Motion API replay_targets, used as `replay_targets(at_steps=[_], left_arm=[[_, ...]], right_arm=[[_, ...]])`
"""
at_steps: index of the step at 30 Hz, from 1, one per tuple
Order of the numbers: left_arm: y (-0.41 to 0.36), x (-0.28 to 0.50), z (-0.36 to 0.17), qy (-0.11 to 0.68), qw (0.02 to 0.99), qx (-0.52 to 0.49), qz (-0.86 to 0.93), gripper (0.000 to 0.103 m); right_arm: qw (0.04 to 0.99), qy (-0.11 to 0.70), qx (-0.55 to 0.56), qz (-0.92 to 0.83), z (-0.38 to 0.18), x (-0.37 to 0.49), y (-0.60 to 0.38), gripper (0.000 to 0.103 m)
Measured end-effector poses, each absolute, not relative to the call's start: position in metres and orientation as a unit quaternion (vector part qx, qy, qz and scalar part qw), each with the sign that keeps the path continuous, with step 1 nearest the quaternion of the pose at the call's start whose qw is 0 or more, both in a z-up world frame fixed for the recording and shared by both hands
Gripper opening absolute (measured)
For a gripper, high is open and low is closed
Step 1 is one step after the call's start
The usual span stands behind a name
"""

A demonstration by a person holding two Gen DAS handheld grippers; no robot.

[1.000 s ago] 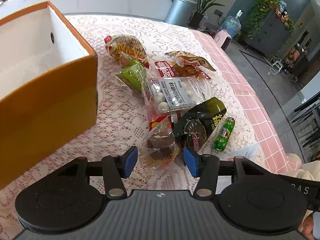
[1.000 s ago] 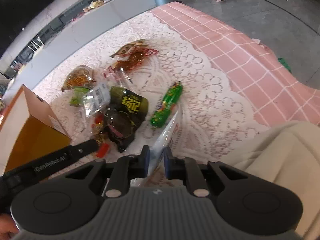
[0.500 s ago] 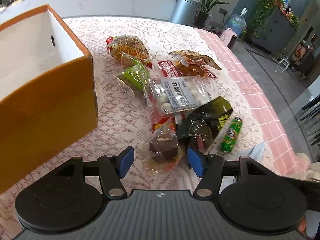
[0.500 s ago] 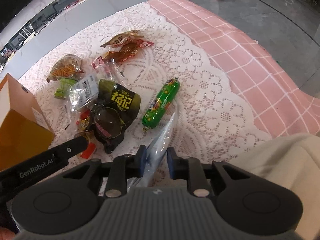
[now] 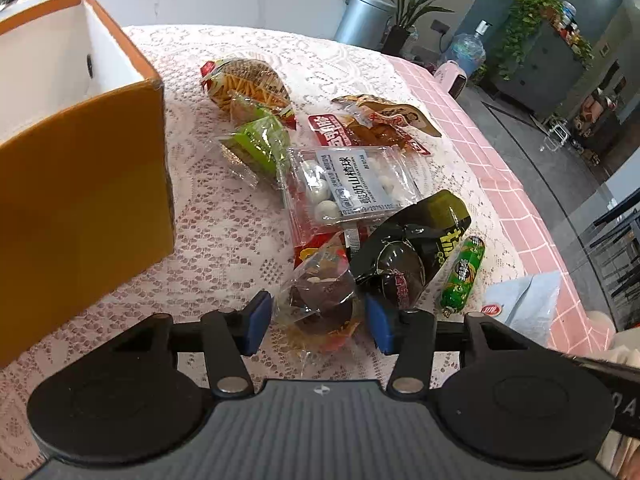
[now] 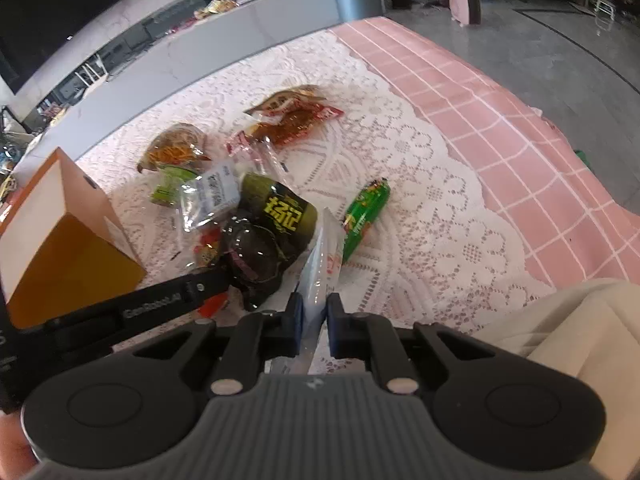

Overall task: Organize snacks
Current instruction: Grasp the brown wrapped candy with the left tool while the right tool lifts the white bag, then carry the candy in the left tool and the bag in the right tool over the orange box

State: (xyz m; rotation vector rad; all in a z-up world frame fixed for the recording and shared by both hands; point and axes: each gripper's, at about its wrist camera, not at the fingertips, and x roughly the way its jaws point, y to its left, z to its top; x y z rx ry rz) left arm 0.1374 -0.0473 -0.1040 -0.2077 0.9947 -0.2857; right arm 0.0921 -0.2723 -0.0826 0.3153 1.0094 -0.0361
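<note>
A pile of snack packets lies on the lace tablecloth [image 5: 224, 216]. My left gripper [image 5: 318, 320] is open, its blue pads either side of a clear packet with a dark brown snack [image 5: 322, 300], not closed on it. Beside it lie a dark green packet [image 5: 412, 248], a green sausage stick [image 5: 462, 276], a clear bag of white balls [image 5: 352, 188] and a green packet [image 5: 260, 144]. My right gripper [image 6: 313, 322] is shut on a pale blue-white flat packet [image 6: 320, 264], held edge-up; it also shows in the left wrist view [image 5: 520, 300].
An open orange box [image 5: 80, 168] with a white inside stands at the left; it also shows in the right wrist view [image 6: 60, 248]. A noodle snack bag [image 5: 248, 84] and red-brown packets [image 5: 372, 128] lie farther back. The pink checked cloth [image 6: 500, 120] covers the table's right side.
My left gripper has moved forward so its open pads now flank the clear brown snack packet. My right gripper has kept hold of the pale packet and lifted it slightly.
</note>
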Motion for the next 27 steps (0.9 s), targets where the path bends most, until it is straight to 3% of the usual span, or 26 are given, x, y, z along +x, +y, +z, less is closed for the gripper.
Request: replay_targets(at_steps=[8, 27], left_arm=[[-0.039, 0.12, -0.09, 0.449, 0.879, -0.085, -0.134, 0.05], [0.018, 0.057, 0.011, 0.407, 0.905, -0.079, -0.098, 0.05]], right_arm=[[0.873, 0.464, 0.152, -0.009, -0.074, 0.083, -0.272, 0.008], [0.923, 0.356, 0.12, 0.088, -0.016, 0.052, -0.222, 0.005]])
